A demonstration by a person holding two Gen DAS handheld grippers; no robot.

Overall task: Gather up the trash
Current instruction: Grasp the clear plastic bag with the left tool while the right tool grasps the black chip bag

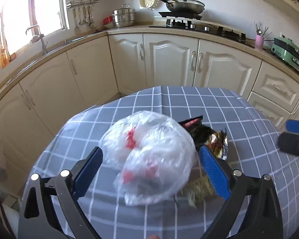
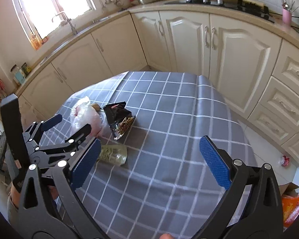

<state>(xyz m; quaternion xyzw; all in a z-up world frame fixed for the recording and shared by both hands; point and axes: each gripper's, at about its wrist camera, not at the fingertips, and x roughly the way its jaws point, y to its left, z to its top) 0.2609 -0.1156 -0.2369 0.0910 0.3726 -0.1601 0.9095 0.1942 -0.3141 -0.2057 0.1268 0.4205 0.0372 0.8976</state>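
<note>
A crumpled clear plastic bag (image 1: pixel 149 159) with red print lies on the grey checked tablecloth (image 1: pixel 189 103). My left gripper (image 1: pixel 149 171) is open, its blue pads on either side of the bag; whether they touch it I cannot tell. Behind the bag lies a black and gold snack wrapper (image 1: pixel 211 137), and a clear jar (image 1: pixel 197 189) lies under its right side. In the right wrist view the bag (image 2: pixel 85 117), the wrapper (image 2: pixel 119 119) and the jar (image 2: pixel 113 154) lie at the table's left. My right gripper (image 2: pixel 149 161) is open and empty above the middle of the tablecloth (image 2: pixel 179 119). The left gripper (image 2: pixel 69 124) shows there too.
Cream kitchen cabinets (image 1: pixel 169 59) curve around the table. A sink with a tap (image 1: pixel 37 35) is under the window, a stove with a pan (image 1: pixel 185 6) behind. An orange bag (image 2: pixel 295 205) and a small red and white item (image 2: pixel 285 160) lie on the floor at right.
</note>
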